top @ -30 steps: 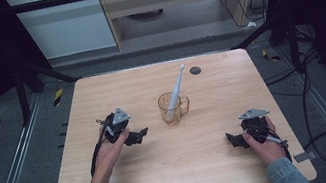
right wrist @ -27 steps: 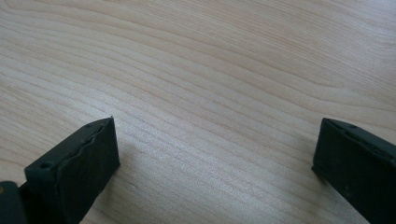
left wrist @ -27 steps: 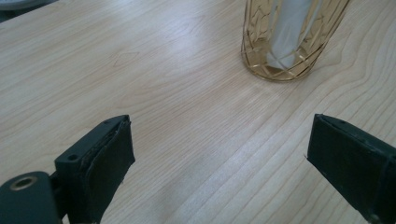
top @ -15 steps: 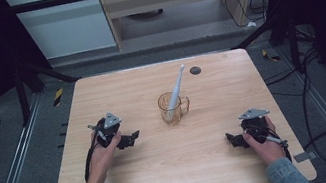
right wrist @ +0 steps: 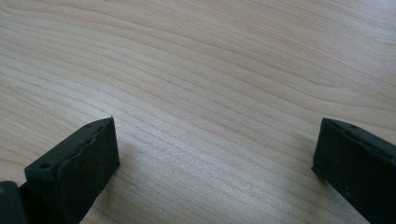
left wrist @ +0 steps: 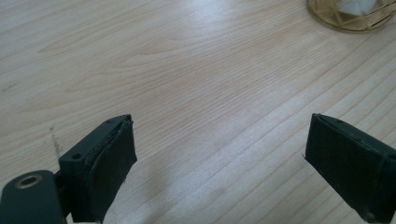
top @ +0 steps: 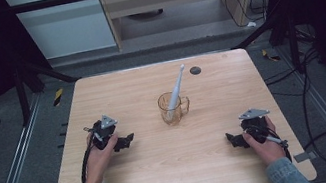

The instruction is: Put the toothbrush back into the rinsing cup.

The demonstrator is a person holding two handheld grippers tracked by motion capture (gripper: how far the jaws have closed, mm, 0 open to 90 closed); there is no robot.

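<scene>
A clear amber glass mug point(top: 172, 107) stands near the middle of the wooden table point(top: 155, 174), with a white toothbrush point(top: 176, 89) leaning upright in it. My left gripper point(top: 126, 141) rests low at the table's left, open, jaws pointing right toward the mug and holding nothing. In the left gripper view the left gripper point(left wrist: 219, 163) has bare wood between its jaws and the mug's base point(left wrist: 350, 16) at the top right. My right gripper point(top: 233, 140) sits at the front right, open and empty; in its own view the right gripper point(right wrist: 215, 163) looks down on plain wood.
A small dark round disc point(top: 195, 70) lies near the table's far edge. Dark cables trail over the floor to the right, and metal rails run along both sides of the table.
My left gripper has drawn back toward the front left, away from the mug. The right gripper, mug and toothbrush have stayed put.
</scene>
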